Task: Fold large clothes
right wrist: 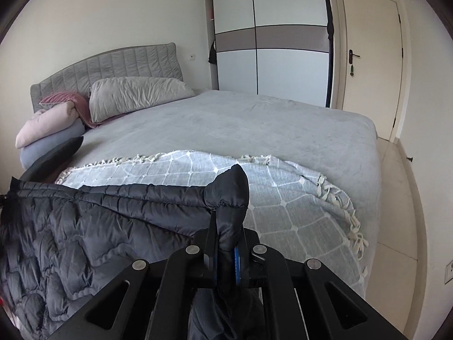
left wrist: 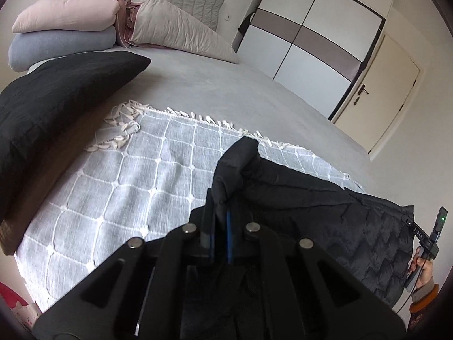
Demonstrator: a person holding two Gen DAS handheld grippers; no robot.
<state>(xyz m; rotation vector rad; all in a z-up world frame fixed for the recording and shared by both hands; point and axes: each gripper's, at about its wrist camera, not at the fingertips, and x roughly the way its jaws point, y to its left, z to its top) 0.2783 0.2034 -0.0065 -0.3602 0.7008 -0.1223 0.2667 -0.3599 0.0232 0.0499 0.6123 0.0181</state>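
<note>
A dark quilted puffer jacket (left wrist: 354,221) hangs stretched between both grippers above the near end of the bed; it also shows in the right wrist view (right wrist: 85,226). My left gripper (left wrist: 222,198) is shut on one corner of the jacket, whose tip sticks up past the fingers. My right gripper (right wrist: 226,215) is shut on the other corner, its tip bulging above the jaws. The right gripper's body and the hand holding it show at the far right of the left wrist view (left wrist: 430,240).
A grey checked throw with white fringe (left wrist: 127,175) lies on the grey bed (right wrist: 254,124) under the jacket. A black cushion (left wrist: 56,96) lies at the left, pillows and folded bedding (right wrist: 136,96) at the headboard. A wardrobe (right wrist: 271,39) and door (right wrist: 371,56) stand behind.
</note>
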